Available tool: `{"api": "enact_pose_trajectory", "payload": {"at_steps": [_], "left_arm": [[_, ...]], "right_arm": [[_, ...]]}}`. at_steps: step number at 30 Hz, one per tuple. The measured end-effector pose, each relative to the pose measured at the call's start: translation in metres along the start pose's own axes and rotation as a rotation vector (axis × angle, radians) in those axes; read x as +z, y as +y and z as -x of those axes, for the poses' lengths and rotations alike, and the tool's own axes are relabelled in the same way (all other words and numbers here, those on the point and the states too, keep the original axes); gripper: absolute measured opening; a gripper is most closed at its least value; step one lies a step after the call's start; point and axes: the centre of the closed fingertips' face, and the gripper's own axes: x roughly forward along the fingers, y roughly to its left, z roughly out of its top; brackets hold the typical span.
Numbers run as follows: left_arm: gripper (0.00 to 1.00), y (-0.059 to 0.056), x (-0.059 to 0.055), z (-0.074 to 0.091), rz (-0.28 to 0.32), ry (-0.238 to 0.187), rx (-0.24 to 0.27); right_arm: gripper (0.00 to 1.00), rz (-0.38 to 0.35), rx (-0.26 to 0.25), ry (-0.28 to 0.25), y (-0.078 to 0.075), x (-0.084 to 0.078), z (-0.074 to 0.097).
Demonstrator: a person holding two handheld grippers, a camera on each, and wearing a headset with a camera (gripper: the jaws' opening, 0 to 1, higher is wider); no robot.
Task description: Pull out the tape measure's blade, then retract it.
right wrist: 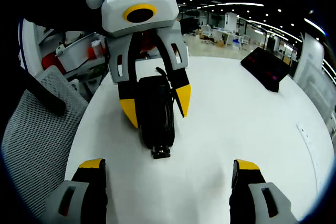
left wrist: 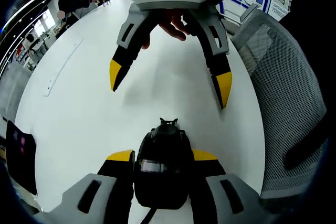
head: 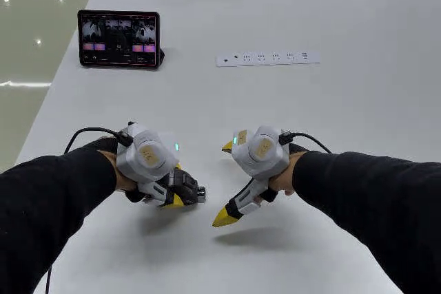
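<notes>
A black tape measure [head: 186, 187] sits between the jaws of my left gripper [head: 180, 185], low over the white table [head: 275, 108]. In the left gripper view the jaws of the left gripper [left wrist: 163, 156] are shut on the case [left wrist: 163, 174], and the blade's end hook [left wrist: 168, 123] points forward with no blade drawn out. My right gripper [head: 226, 182] faces it from the right, open, a short way off the hook. In the right gripper view its own jaws [right wrist: 169, 164] stand wide apart, with the tape measure [right wrist: 155, 114] and its hook end [right wrist: 160, 152] just ahead.
A tablet [head: 118, 38] stands propped at the back left. A white power strip [head: 267, 58] lies at the back middle. A grey mesh chair [left wrist: 283, 93] stands beside the table's edge. A black cable [head: 83, 132] trails from the left gripper.
</notes>
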Motion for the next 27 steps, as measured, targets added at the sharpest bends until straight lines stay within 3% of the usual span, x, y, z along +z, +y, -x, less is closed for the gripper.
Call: {"api": "enact_pose_trajectory", "payload": {"at_steps": [6, 13, 15, 18, 23, 27], "left_arm": [[0.36, 0.0, -0.001, 0.0, 0.012, -0.006, 0.002], [0.36, 0.001, -0.002, -0.002, -0.001, -0.024, 0.047], [0.36, 0.001, -0.001, -0.002, 0.0, -0.023, 0.047], [0.36, 0.001, -0.002, -0.002, -0.002, -0.015, 0.047], [0.36, 0.002, -0.002, -0.003, 0.0, -0.01, 0.061], [0.36, 0.001, -0.002, -0.003, 0.002, -0.008, 0.054]], "right_arm": [[0.99, 0.0, 0.002, 0.0, 0.001, 0.004, -0.006], [0.99, 0.002, 0.006, 0.01, 0.004, 0.003, -0.014], [0.86, 0.018, 0.006, 0.022, 0.004, 0.001, -0.014], [0.86, 0.017, -0.007, 0.019, 0.002, 0.002, -0.017], [0.72, 0.071, -0.009, 0.023, 0.004, 0.002, -0.02], [0.53, 0.05, 0.024, 0.024, 0.008, 0.0, -0.023]]}}
